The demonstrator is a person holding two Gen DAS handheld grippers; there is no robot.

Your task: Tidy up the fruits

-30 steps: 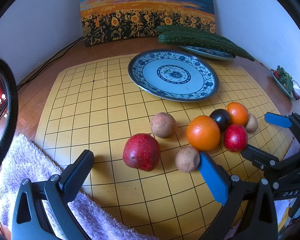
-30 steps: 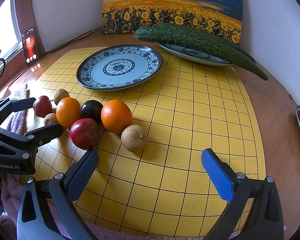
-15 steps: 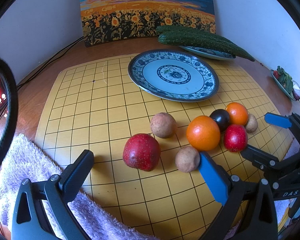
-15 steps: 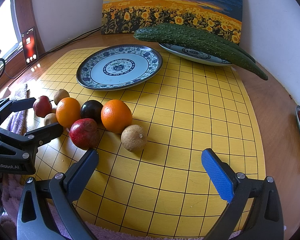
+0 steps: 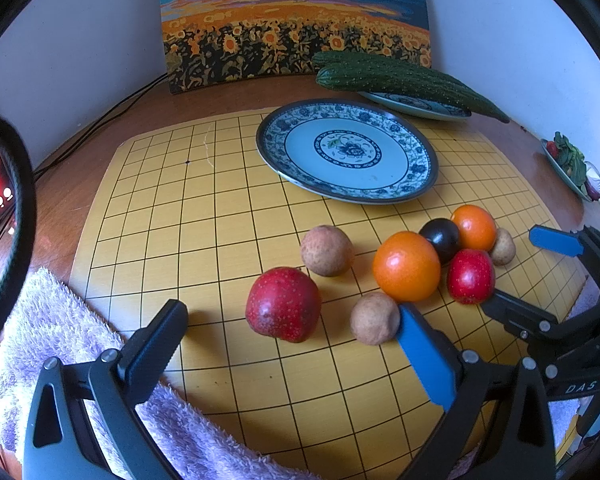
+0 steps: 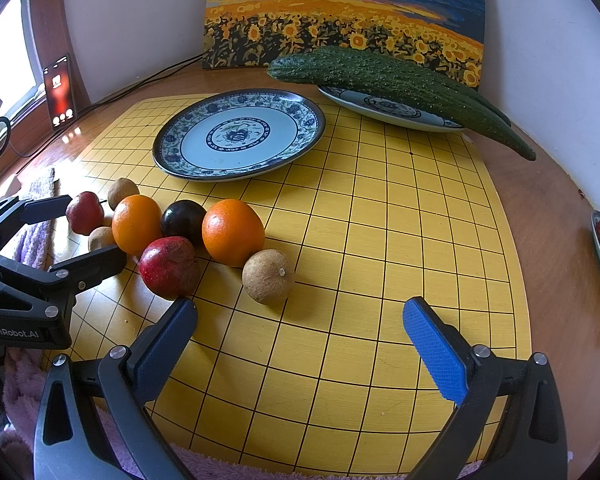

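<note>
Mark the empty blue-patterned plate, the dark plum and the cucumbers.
empty plate (image 6: 236,136), right wrist view, on the bare centre medallion.
dark plum (image 5: 441,235), left wrist view, on its exposed top.
cucumbers (image 6: 380,76), right wrist view, on the mid-body of the front one.

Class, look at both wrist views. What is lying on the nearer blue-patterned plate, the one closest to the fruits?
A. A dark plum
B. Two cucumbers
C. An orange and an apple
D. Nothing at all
D: the nearer plate shows only its bare painted centre, while the oranges, apples and other fruits sit on the yellow grid board, and the cucumbers lie on the farther plate.
</note>
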